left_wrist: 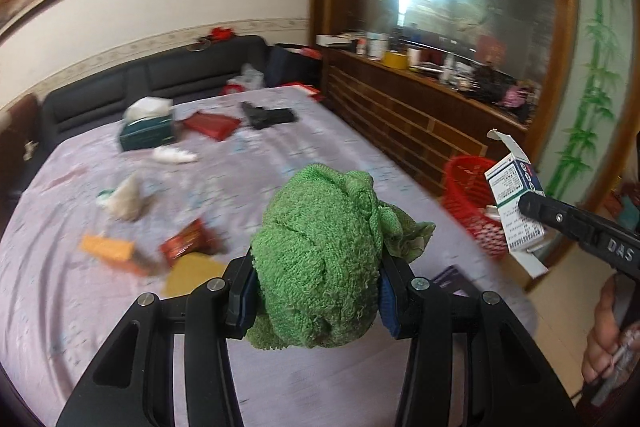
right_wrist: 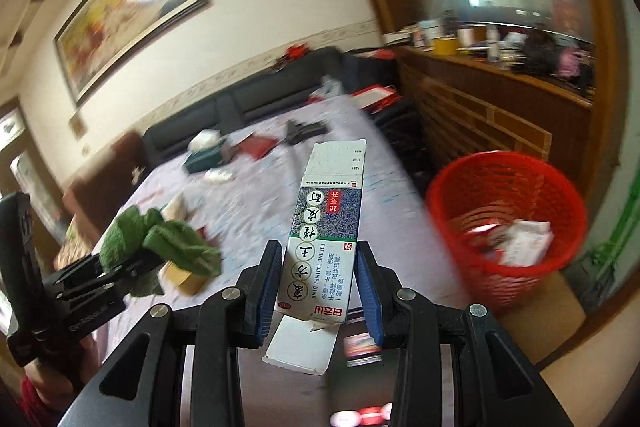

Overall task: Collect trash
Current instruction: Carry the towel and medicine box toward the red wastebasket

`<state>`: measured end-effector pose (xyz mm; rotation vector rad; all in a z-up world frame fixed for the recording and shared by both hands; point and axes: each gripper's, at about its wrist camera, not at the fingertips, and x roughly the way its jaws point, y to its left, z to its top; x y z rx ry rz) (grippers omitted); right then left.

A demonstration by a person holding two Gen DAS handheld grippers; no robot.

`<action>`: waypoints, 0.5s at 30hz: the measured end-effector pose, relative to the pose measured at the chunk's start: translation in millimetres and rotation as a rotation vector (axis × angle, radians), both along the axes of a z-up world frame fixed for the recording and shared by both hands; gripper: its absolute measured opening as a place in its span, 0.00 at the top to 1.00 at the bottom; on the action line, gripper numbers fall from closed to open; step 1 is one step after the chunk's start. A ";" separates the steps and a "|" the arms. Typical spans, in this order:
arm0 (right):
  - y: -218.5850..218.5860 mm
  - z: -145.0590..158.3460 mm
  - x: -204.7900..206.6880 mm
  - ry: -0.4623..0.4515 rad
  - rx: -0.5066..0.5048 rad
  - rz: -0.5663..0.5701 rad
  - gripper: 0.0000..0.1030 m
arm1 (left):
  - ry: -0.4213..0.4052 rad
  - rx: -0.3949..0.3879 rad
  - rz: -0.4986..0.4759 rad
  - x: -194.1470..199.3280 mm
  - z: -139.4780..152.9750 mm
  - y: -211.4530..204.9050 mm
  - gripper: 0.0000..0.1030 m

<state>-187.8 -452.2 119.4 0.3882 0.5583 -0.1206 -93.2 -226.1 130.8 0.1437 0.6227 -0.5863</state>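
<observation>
- While it hangs over the table's [left_wrist: 100, 307] near edge, the left gripper [left_wrist: 316, 297] is clamped on a bunched green towel [left_wrist: 320, 251].
- Loose litter on the cloth further back: an orange box [left_wrist: 106, 247], a red wrapper [left_wrist: 190, 239], crumpled tissue [left_wrist: 174, 155].
- Right gripper [right_wrist: 318, 285] pinches a white medicine carton [right_wrist: 326, 239], standing upright past the table's right edge.
- Red basket [right_wrist: 506, 223] sits on the floor off that edge, paper already inside.

Right gripper [right_wrist: 318, 283] clamps medicine box [right_wrist: 324, 239]; red basket [right_wrist: 504, 211] right, holding paper.
</observation>
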 end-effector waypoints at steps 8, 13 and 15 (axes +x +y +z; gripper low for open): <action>-88.2 5.2 -23.1 -0.018 0.072 -0.140 0.62 | 0.039 0.021 -0.182 0.9 11.1 -102.2 0.55; -127.9 5.2 -32.7 -0.031 0.082 -0.204 0.61 | 0.065 0.041 -0.254 5.4 4.9 -169.0 0.55; -141.7 2.9 -32.6 -0.024 0.082 -0.227 0.61 | 0.093 0.051 -0.279 10.1 -0.6 -195.9 0.55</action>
